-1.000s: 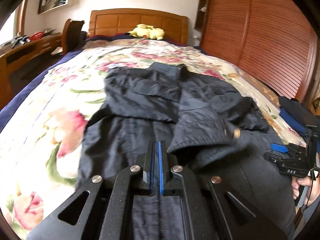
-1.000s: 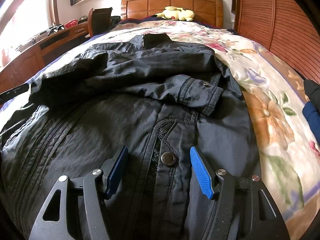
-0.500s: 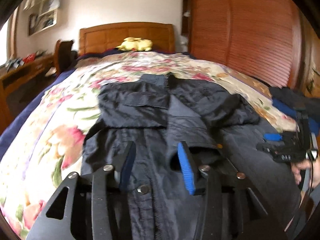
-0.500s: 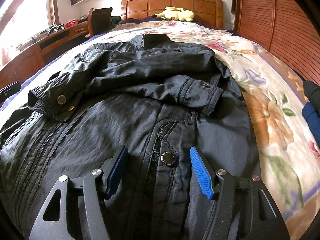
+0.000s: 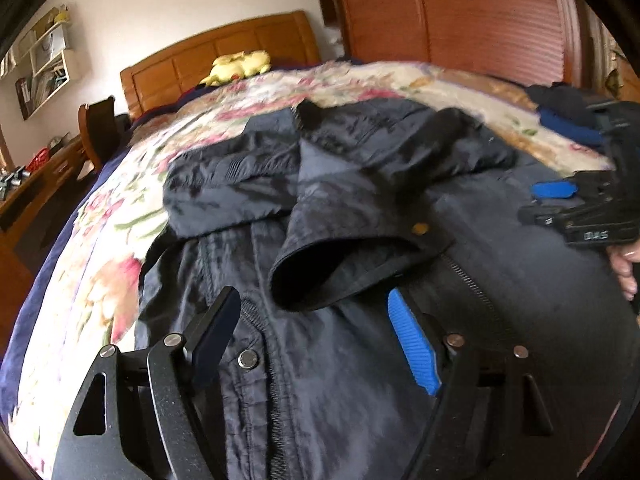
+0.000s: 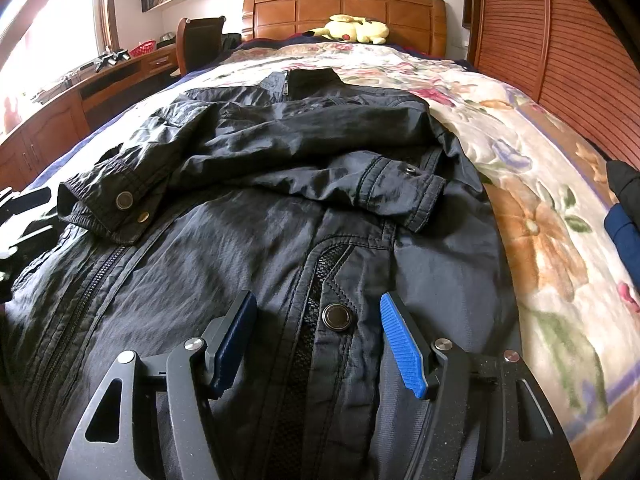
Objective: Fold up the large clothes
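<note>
A dark jacket (image 6: pixel 280 220) lies front up on the floral bedspread (image 6: pixel 532 216), collar toward the headboard. Both sleeves are folded in across its chest: one cuff (image 6: pixel 108 208) at the left, the other cuff (image 6: pixel 408 196) at the right. My left gripper (image 5: pixel 316 332) hovers low over the jacket's front just short of the left cuff (image 5: pixel 352 264). Its jaws are opening and nothing is between them. My right gripper (image 6: pixel 318 340) stands open over the hem, its fingers either side of a snap button (image 6: pixel 337 317) without pressing the cloth. Its blue pad (image 5: pixel 554 190) shows in the left wrist view.
A yellow plush toy (image 6: pixel 354 29) lies by the wooden headboard (image 6: pixel 344 4). A desk with a chair (image 6: pixel 200 40) runs along the bed's left side, and slatted wooden doors (image 6: pixel 560 40) along the right. Folded dark and blue clothes (image 6: pixel 624 216) sit at the bed's right edge.
My left gripper went from shut on the left sleeve's cuff to open, leaving the cuff lying on the jacket's front. It also rolled and shifted sideways. The right gripper stayed put.
</note>
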